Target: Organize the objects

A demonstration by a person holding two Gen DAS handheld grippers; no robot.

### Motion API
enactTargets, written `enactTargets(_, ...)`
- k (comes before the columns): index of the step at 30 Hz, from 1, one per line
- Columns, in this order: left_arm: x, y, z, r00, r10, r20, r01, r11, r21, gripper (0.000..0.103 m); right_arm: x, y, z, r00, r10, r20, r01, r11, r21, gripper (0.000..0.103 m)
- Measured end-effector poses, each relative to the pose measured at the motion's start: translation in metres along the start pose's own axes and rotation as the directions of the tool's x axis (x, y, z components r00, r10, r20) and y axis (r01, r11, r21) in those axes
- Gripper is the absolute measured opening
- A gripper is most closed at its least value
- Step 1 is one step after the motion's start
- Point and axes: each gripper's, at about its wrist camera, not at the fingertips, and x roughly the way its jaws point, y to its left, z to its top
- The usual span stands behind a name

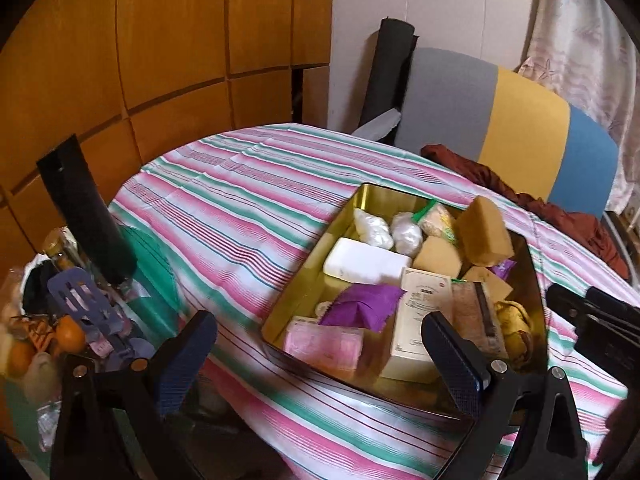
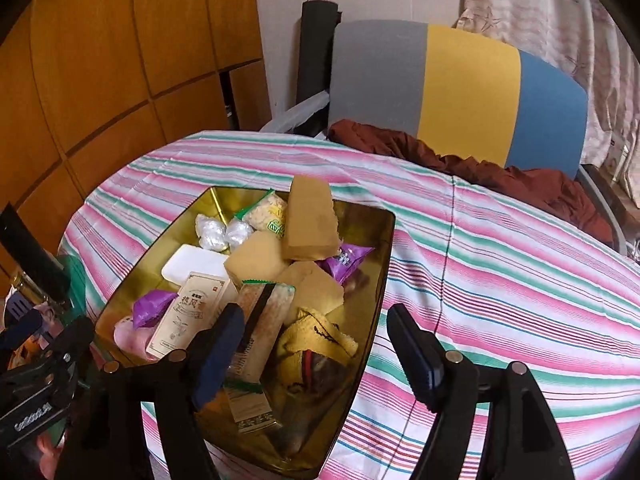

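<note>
A gold tin tray (image 1: 308, 276) (image 2: 380, 264) sits on the striped tablecloth, filled with several items: tan sponges (image 1: 484, 232) (image 2: 310, 224), a white soap bar (image 1: 366, 266), purple packets (image 1: 362, 306), a cream box (image 2: 188, 314), a pink packet (image 1: 324, 346) and a yellow cloth (image 2: 316, 338). My left gripper (image 1: 320, 344) is open and empty, hovering over the tray's near left edge. My right gripper (image 2: 316, 350) is open and empty, above the tray's near right corner. The right gripper also shows in the left wrist view (image 1: 592, 316).
A chair (image 2: 460, 92) with grey, yellow and blue back stands behind the table, a dark red cloth (image 2: 480, 168) on its seat. A cluttered pile with oranges (image 1: 70, 334) and a purple spatula (image 1: 80, 300) lies off the table's left edge. Wooden cabinets (image 1: 160, 60) stand behind.
</note>
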Motion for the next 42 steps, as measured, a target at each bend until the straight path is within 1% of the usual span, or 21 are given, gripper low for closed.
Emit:
enactTargets(2,0.000,0.001,0.003,1.000,0.029,0.000,-0.029,1.000,0.000,0.103,-0.005,0.000,0.000,1.000,-0.010,0.010,0.010,1.000,0.017,0.076)
enactTargets(6,0.000,0.004,0.011,0.999,0.045,-0.018,-0.045,0.999,0.000,0.103,-0.015,0.000,-0.002,1.000,-0.016,0.026,0.014,0.998,0.067,0.076)
enactTargets(11,0.006,0.008,0.019,0.993,0.047,-0.111,-0.048,0.999,-0.005,0.103,-0.018,0.008,-0.004,0.999,-0.039,-0.001,0.039,0.995,0.097,0.076)
enactTargets(13,0.007,0.009,0.018,0.991,0.044,-0.127,-0.046,0.999,-0.010,0.103,-0.018,0.012,-0.005,0.999,-0.049,-0.011,0.050,0.994,0.097,0.076)
enactTargets(16,0.008,0.012,0.018,0.988,0.041,-0.146,-0.045,0.999,-0.019,0.103,-0.016,0.015,-0.006,0.996,-0.086,-0.038,0.090,0.991,0.101,0.076)
enactTargets(18,0.008,0.014,0.019,0.987,0.049,-0.155,-0.052,0.998,-0.020,0.103,-0.016,0.017,-0.006,0.990,-0.131,-0.048,0.135,0.986,0.096,0.076)
enactTargets(24,0.011,0.016,0.020,0.983,0.041,-0.181,-0.046,0.999,-0.021,0.103,-0.020,0.020,-0.004,0.974,-0.220,-0.046,0.223,0.970,0.092,0.076)
enactTargets(28,0.009,0.016,0.020,0.983,0.040,-0.180,-0.043,0.999,-0.013,0.103,-0.019,0.018,-0.005,0.967,-0.250,-0.056,0.254,0.962,0.099,0.076)
enactTargets(34,0.005,0.014,0.022,0.986,0.053,-0.159,-0.051,0.999,0.018,0.103,-0.012,0.017,-0.008,0.971,-0.221,-0.087,0.231,0.965,0.127,0.076)
enactTargets(40,0.002,0.011,0.024,0.987,0.050,-0.152,-0.046,0.998,0.030,0.103,-0.010,0.016,-0.010,0.967,-0.239,-0.084,0.248,0.959,0.134,0.076)
enactTargets(42,0.002,0.010,0.024,0.986,0.031,-0.162,-0.026,0.999,0.031,0.103,-0.010,0.014,-0.009,0.967,-0.240,-0.082,0.249,0.958,0.140,0.076)
